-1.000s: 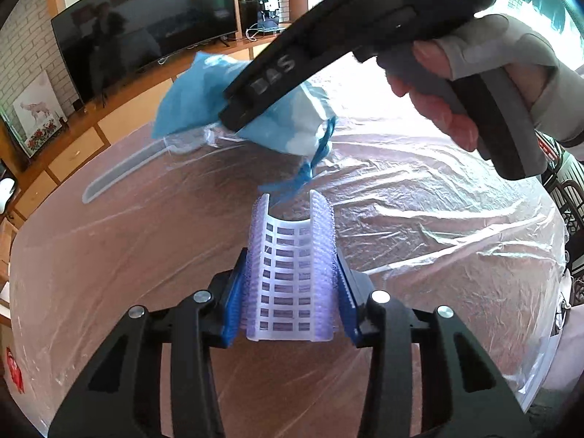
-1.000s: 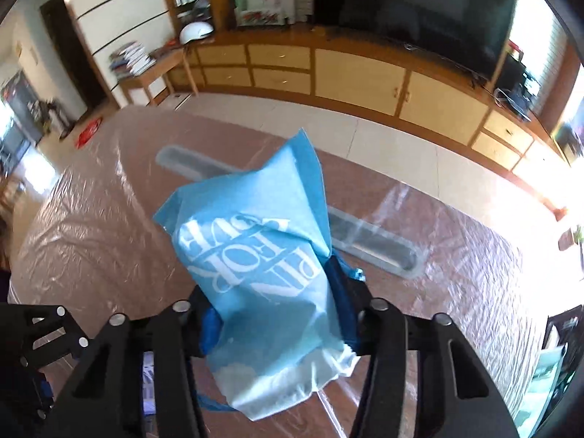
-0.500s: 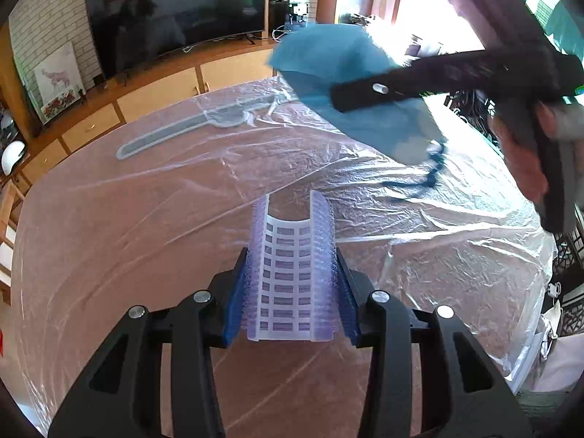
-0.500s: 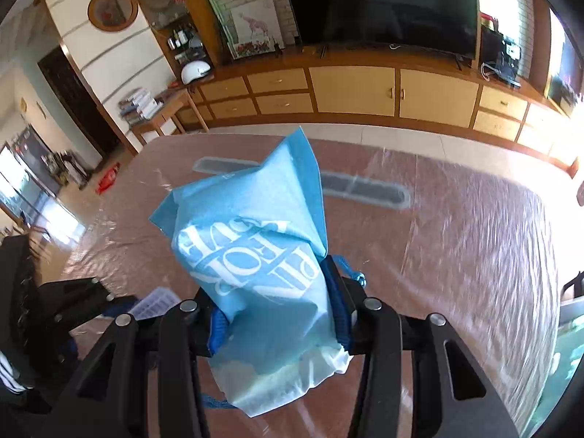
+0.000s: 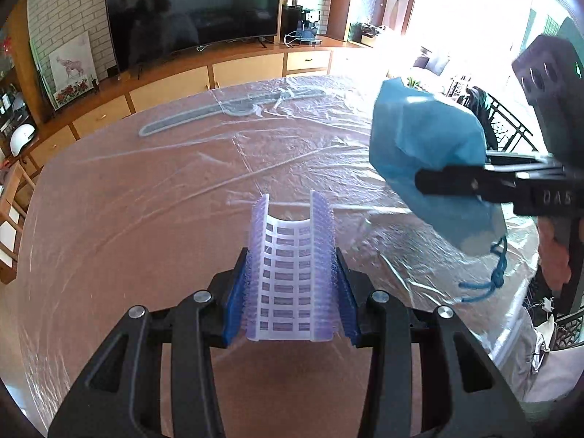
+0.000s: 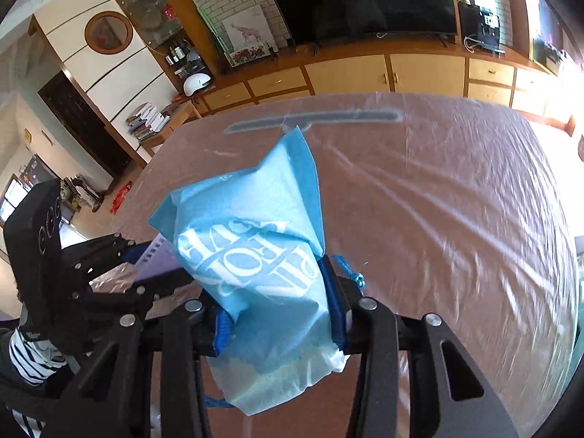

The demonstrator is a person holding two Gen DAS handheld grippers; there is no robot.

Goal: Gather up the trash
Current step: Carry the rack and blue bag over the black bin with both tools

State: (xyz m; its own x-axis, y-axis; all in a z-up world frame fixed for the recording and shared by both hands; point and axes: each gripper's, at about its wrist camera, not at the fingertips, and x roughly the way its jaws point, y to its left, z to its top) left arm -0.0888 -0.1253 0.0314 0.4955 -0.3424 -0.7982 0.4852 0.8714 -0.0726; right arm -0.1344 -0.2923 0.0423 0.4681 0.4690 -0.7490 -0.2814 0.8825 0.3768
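The left gripper (image 5: 290, 277) has its jaws clamped on a ridged purple plastic piece (image 5: 290, 266), perhaps a hair roller, above the tabletop (image 5: 146, 200). Right of it, the right gripper (image 6: 279, 314) pinches a blue bag (image 6: 255, 255), also off the tabletop.

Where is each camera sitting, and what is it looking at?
Left wrist: on the left gripper, looking over the plastic-covered table toward the TV; the right gripper shows.
Right wrist: on the right gripper, facing the same way; a striped sleeve shows.
Shared: blue bag, ribbed plastic piece.
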